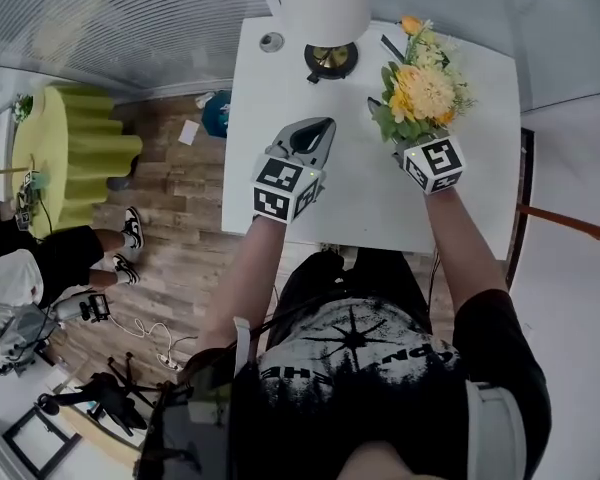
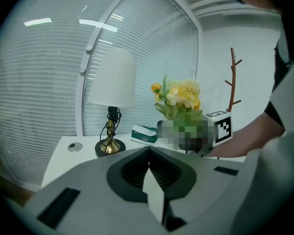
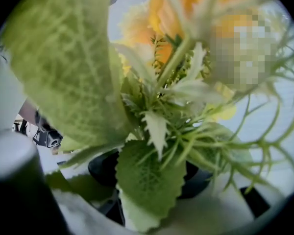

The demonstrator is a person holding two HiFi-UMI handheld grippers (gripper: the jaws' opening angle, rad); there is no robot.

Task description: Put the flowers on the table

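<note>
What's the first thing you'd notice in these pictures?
The big bunch of yellow and orange flowers jumps out first, gripped in the right gripper above the white table. Next comes the white lamp at the table's far edge, beyond the shut, empty left gripper.

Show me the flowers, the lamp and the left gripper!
flowers (image 1: 425, 93), head view, on the big yellow bloom.
lamp (image 2: 112, 77), left gripper view, on the white shade.
left gripper (image 1: 323, 128), head view, between its fingertips.
</note>
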